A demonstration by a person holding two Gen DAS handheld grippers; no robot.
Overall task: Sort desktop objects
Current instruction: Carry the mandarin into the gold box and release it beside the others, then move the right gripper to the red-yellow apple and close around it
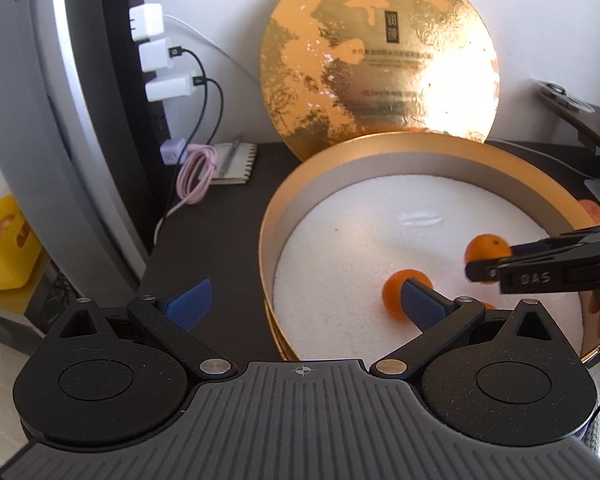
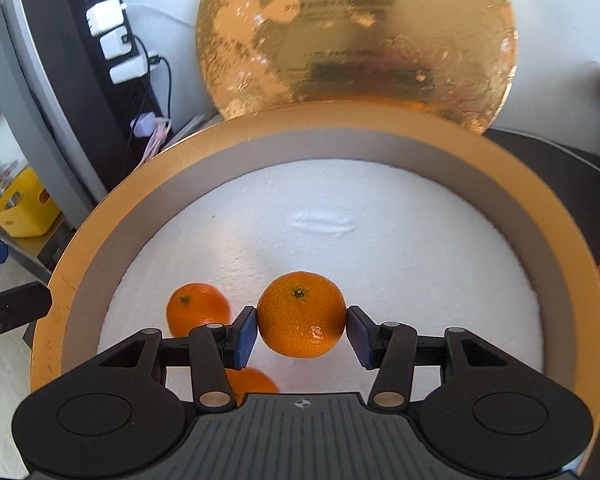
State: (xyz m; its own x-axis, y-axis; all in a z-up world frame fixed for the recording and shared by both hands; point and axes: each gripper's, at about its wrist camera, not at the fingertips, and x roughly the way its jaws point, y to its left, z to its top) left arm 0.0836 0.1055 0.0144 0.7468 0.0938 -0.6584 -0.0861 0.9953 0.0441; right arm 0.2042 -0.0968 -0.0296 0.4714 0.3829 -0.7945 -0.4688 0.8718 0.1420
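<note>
A dark desk [image 1: 228,232] against a white wall carries a round gold box [image 2: 260,128], its lid [image 1: 380,60] propped behind. The right gripper [image 2: 302,332] pinches a mandarin [image 2: 300,314] across its middle, above the box's front edge. It looks light and soft-skinned, so squeeze gently. The left gripper [image 1: 300,300] is spread wide, empty.
</note>
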